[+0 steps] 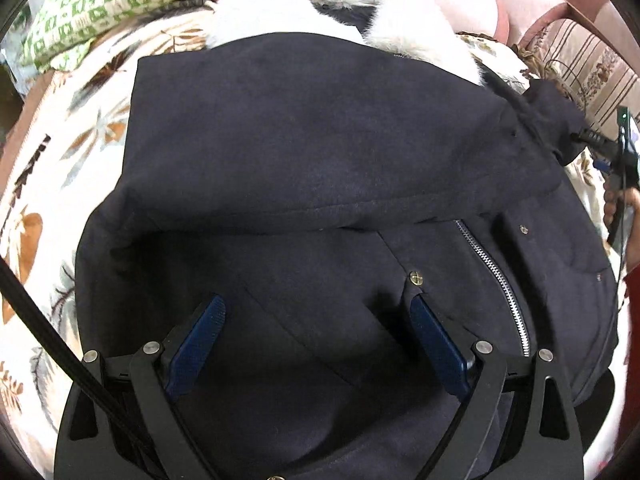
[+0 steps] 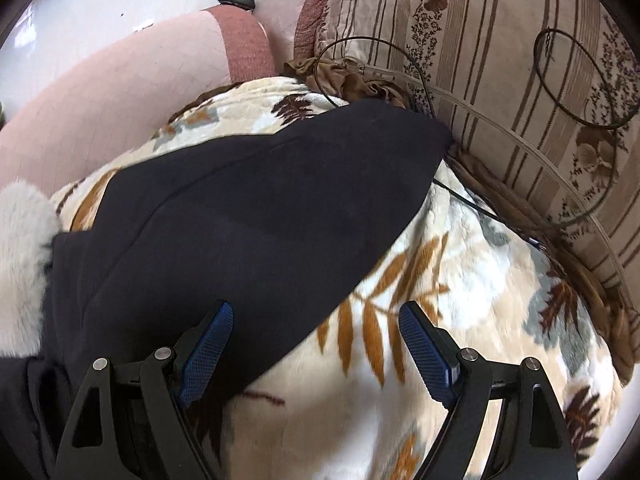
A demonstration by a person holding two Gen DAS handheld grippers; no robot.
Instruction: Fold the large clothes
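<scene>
A large dark navy coat (image 1: 320, 152) with a white fur collar (image 1: 272, 12) and a silver zipper (image 1: 496, 276) lies front-up on a leaf-patterned blanket (image 1: 68, 152). One sleeve is folded across its chest. My left gripper (image 1: 318, 308) is open and hovers over the coat's lower front, holding nothing. In the right wrist view the other sleeve (image 2: 260, 200) stretches out over the blanket (image 2: 460, 300). My right gripper (image 2: 316, 312) is open, its left finger over the sleeve's edge, empty. It also shows in the left wrist view (image 1: 624, 152) at the right edge.
A green-patterned pillow (image 1: 100, 4) lies at the back left. A striped floral cushion (image 2: 500, 60) with thin cables on it stands at the right. A pink sofa arm (image 2: 120, 92) runs behind the blanket.
</scene>
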